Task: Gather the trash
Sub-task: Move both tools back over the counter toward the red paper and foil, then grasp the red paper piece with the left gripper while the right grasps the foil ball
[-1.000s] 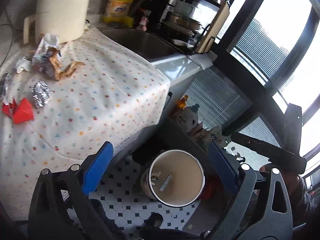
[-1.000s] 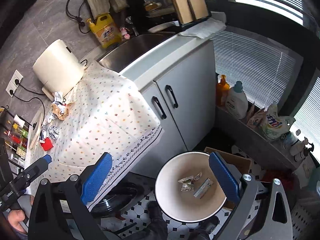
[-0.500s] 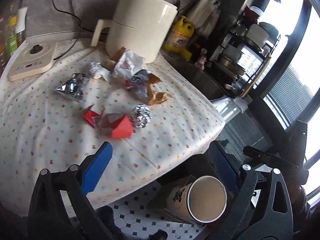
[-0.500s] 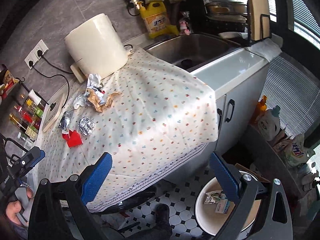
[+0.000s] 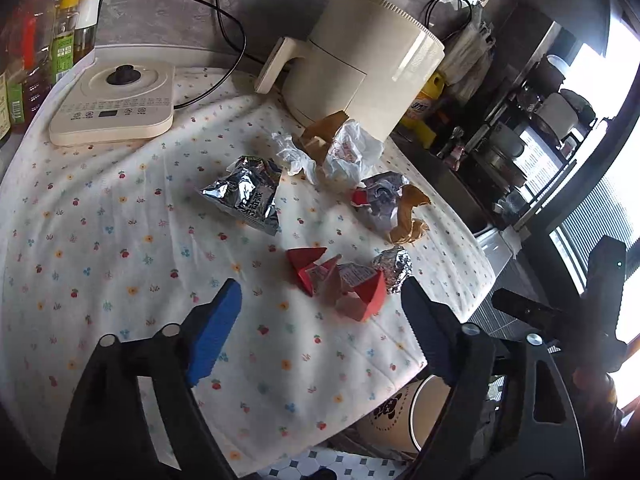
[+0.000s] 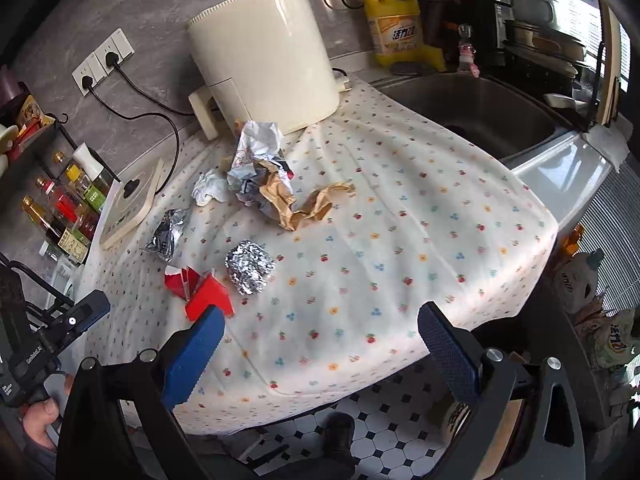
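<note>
Trash lies on the flowered tablecloth [image 5: 100, 240]: a torn red carton [image 5: 340, 284] [image 6: 200, 290], a foil ball [image 5: 394, 268] [image 6: 250, 266], a silver snack bag [image 5: 248, 196] [image 6: 166, 232], crumpled brown paper [image 5: 408, 216] [image 6: 304, 204], a white wrapper [image 5: 348, 152] [image 6: 258, 140] and a white tissue [image 5: 292, 152] [image 6: 208, 190]. My left gripper [image 5: 320, 340] is open and empty, just short of the red carton. My right gripper [image 6: 320, 356] is open and empty over the table's near edge. The cream trash bin [image 5: 400, 416] stands on the floor below the table edge.
A cream air fryer [image 5: 360, 64] [image 6: 260, 56] stands behind the trash. An induction cooker [image 5: 116, 104] and sauce bottles [image 5: 24, 52] are at the left. A sink [image 6: 472, 108] and yellow detergent jug [image 6: 394, 24] are at the right. Tiled floor [image 6: 380, 440] lies below.
Both grippers have swung up from the bin on the floor to face the tabletop. The left gripper has come closer to the red carton. Both stay open and empty.
</note>
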A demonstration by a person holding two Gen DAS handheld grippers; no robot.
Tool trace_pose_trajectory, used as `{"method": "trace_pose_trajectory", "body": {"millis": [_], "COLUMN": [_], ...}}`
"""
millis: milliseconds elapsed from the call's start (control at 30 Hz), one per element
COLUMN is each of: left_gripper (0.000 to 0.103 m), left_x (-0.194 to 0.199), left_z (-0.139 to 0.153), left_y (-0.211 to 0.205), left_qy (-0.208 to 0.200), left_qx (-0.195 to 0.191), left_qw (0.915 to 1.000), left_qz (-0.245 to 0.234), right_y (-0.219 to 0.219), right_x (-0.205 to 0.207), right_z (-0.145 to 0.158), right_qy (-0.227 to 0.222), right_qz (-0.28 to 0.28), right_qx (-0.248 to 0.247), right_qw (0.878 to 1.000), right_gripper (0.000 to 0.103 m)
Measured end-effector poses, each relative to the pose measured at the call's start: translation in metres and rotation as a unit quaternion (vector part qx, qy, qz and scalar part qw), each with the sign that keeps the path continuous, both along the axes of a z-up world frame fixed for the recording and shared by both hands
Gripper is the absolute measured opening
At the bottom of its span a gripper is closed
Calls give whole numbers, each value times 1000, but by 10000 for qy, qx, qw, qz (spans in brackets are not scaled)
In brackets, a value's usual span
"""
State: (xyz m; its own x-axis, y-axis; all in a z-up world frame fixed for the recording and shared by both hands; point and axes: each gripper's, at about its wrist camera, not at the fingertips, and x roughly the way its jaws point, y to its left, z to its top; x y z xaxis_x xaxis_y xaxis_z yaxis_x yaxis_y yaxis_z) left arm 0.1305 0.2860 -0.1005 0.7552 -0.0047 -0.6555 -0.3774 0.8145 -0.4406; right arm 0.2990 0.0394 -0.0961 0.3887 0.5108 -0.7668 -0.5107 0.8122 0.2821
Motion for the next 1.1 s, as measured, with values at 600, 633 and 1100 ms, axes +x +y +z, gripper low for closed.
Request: {"method": "trace_pose_trajectory", "body": {"millis": [600, 633, 1100], "left_gripper": [9, 9, 9], "left_x": [75, 72, 6], "left_z": [-42, -39, -16], "left_y": [24, 27, 74], "left_qy": [579, 554, 393], "left_qx": [-104, -53, 50], "left_qw": [9946, 9950, 9992], "left_qz": [-857, -829, 79], "right_y": [48, 52, 105], "right_x": [9, 11, 39], "right_z": [-21, -21, -50], "right_qy": [301, 279, 481], "right_qz": [-269, -230, -111], "right_qx": [-187, -176, -235], "right_qw": [9990, 9992, 9985], "right_gripper": [94, 94, 71]}}
